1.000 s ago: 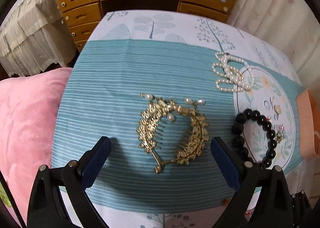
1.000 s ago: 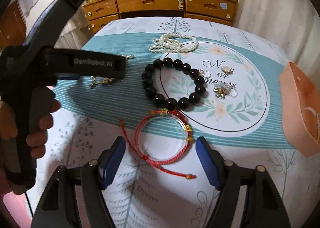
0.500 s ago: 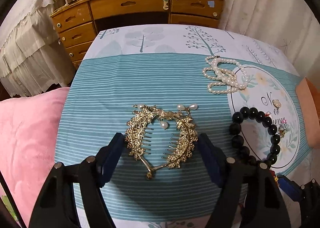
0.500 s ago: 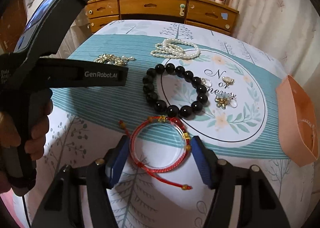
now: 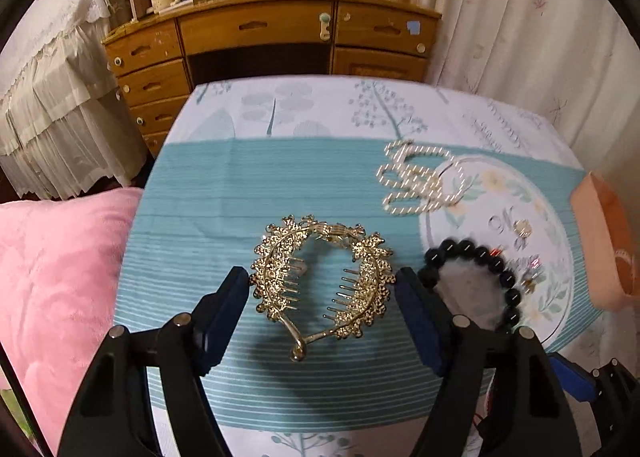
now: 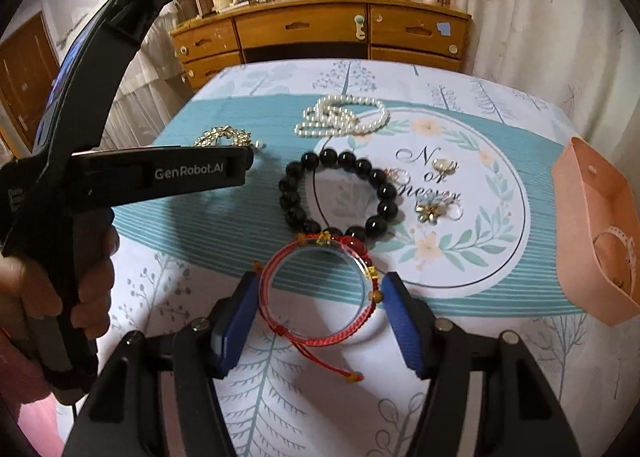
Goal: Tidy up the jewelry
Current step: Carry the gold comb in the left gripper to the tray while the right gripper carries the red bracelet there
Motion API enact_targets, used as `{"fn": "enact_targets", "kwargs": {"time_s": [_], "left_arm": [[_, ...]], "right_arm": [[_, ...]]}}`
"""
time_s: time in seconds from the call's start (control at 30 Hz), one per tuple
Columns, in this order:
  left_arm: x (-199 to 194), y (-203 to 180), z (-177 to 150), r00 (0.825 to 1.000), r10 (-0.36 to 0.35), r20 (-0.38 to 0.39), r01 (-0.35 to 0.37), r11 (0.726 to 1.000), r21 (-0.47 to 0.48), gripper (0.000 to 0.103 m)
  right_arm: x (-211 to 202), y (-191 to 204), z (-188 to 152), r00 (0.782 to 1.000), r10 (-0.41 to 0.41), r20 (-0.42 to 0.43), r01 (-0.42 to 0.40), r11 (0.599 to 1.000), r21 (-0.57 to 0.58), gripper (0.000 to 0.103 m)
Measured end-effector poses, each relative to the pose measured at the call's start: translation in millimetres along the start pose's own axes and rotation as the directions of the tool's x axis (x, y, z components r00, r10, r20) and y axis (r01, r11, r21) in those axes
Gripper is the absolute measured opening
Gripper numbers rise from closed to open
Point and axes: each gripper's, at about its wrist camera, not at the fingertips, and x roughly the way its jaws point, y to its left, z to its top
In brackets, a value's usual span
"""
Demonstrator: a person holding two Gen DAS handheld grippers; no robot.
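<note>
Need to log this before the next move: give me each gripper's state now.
Left gripper: shut on the gold hair comb, pads against both sides.
Right gripper: shut on the red bracelet, pads against both sides.

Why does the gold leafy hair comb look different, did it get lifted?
Yes. The gold leafy hair comb rose off the striped teal cloth, clamped in the left gripper.

- We see a gold hair comb [image 5: 320,277] of shiny, rough-textured metal.
- The black bead bracelet [image 6: 340,197] looks glossy (nearly mirror-smooth).
- The tablecloth [image 5: 224,193] is matt printed cloth.
</note>
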Motion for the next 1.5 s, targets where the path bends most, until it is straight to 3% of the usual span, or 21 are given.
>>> {"fn": "enact_targets", "kwargs": {"time_s": [0.3, 0.53, 0.93, 1.17, 1.43, 1.5], "left_arm": [[-33.7, -47.7, 19.3, 0.999, -0.02, 0.044, 0.018, 0.999, 0.037, 0.073], [-56.6, -109.9, 32.6, 0.992, -0.065, 0.106, 0.056, 0.994, 0.091, 0.073], [-97.1, -233.6, 53.0, 0.959, -0.183, 0.216, 0.145, 0.972, 0.182, 0.073], [-100.9, -293.6, 55.6, 0.941, -0.254, 0.223, 0.204, 0.953, 0.225, 0.073], [-97.4, -335.1, 49.5, 0.936, -0.29, 0.199, 0.237, 0.938, 0.254, 0.074], [-91.6, -338.8, 49.6, 0.939, -0.298, 0.175, 0.251, 0.936, 0.246, 0.082]], "right_arm": [[-38.9, -39.7, 22.0, 0.993, 0.035, 0.115, -0.041, 0.998, 0.053, 0.063], [-73.7, -101.1, 34.3, 0.982, -0.014, 0.19, -0.008, 0.993, 0.116, 0.063], [-112.9, -210.5, 21.1, 0.972, -0.099, 0.215, 0.066, 0.985, 0.157, 0.063], [-120.4, -249.1, 10.6, 0.971, -0.097, 0.217, 0.069, 0.988, 0.135, 0.063], [-120.8, -277.1, 1.5, 0.975, -0.064, 0.214, 0.039, 0.992, 0.119, 0.063], [-118.7, -279.9, 0.2, 0.976, -0.025, 0.217, 0.0, 0.993, 0.115, 0.064]]}}
